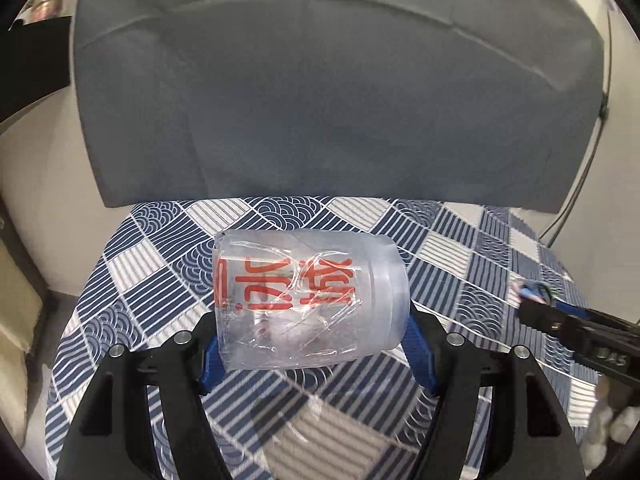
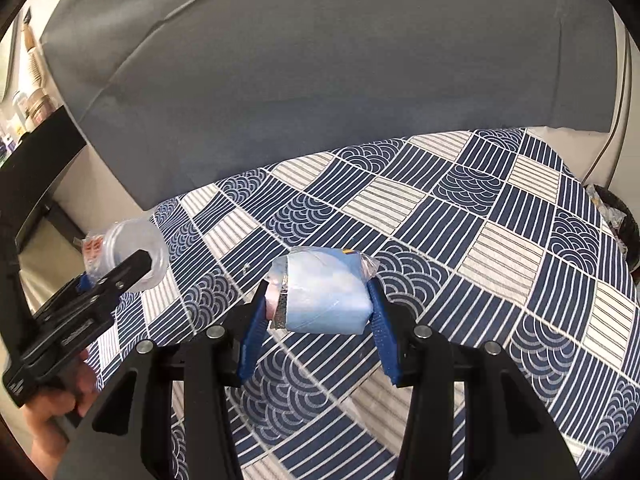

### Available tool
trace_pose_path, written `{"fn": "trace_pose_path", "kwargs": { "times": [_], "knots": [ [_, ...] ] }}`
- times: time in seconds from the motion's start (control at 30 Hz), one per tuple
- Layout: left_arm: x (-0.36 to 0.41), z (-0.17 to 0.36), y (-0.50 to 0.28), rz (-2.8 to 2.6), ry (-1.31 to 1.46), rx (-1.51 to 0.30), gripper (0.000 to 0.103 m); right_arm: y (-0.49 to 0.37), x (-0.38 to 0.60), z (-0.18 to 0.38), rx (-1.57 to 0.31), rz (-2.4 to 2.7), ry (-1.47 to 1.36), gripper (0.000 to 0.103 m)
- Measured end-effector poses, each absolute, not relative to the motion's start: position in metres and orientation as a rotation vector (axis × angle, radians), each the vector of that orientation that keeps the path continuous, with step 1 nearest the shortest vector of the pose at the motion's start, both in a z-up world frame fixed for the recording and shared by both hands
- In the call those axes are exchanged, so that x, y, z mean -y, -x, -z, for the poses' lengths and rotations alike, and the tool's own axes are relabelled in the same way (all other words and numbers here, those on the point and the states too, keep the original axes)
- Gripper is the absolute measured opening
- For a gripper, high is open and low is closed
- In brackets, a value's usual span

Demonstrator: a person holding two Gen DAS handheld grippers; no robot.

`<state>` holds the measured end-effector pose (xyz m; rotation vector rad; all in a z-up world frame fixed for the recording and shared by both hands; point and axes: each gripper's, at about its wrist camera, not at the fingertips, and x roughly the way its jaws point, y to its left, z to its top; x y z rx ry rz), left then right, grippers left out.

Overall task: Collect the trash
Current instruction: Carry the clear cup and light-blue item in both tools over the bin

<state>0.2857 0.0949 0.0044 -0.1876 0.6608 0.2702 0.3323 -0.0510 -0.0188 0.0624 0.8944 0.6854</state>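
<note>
Left wrist view: the left gripper [image 1: 312, 344] has its jaws clenched on one clear plastic cup [image 1: 308, 300] with red lettering, crumpled and lying sideways between the blue pads, lifted above the patterned cloth [image 1: 460, 256] that covers the desk. Behind stands a grey upholstered backrest [image 1: 320, 88]. At the right edge the right gripper [image 1: 576, 328] comes into view with something pale blue at its tip. Something white and crumpled shows at the lower right corner, too blurred to name.

Right wrist view: the right gripper [image 2: 320, 312] has its jaws grasping one light-blue wrapped packet [image 2: 326, 296] with a clear plastic twist at one end, held above the cloth. To the left, the left gripper [image 2: 104, 280], carried by a hand [image 2: 48, 420], holds the same cup [image 2: 128, 252] out past the cloth's edge. At the far right edge sits a dark round bin [image 2: 624, 224] with crinkled scraps at its rim.

Judging from this, two pieces of trash are picked up, one per gripper, and neither is yet dropped in the bin; the cloth itself shows no other litter. What remains is likely carrying both over and releasing them.
</note>
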Motion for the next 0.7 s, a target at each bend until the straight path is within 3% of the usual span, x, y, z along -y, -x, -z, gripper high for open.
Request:
{"fn": "trace_pose_path", "kwargs": {
  "times": [0.7],
  "knots": [
    [-0.045, -0.005, -0.140, -0.219, 0.206, -0.656, 0.069, -0.207, 0.099, 0.035, -0.945, -0.698, -0.073, 0.048]
  ]
}}
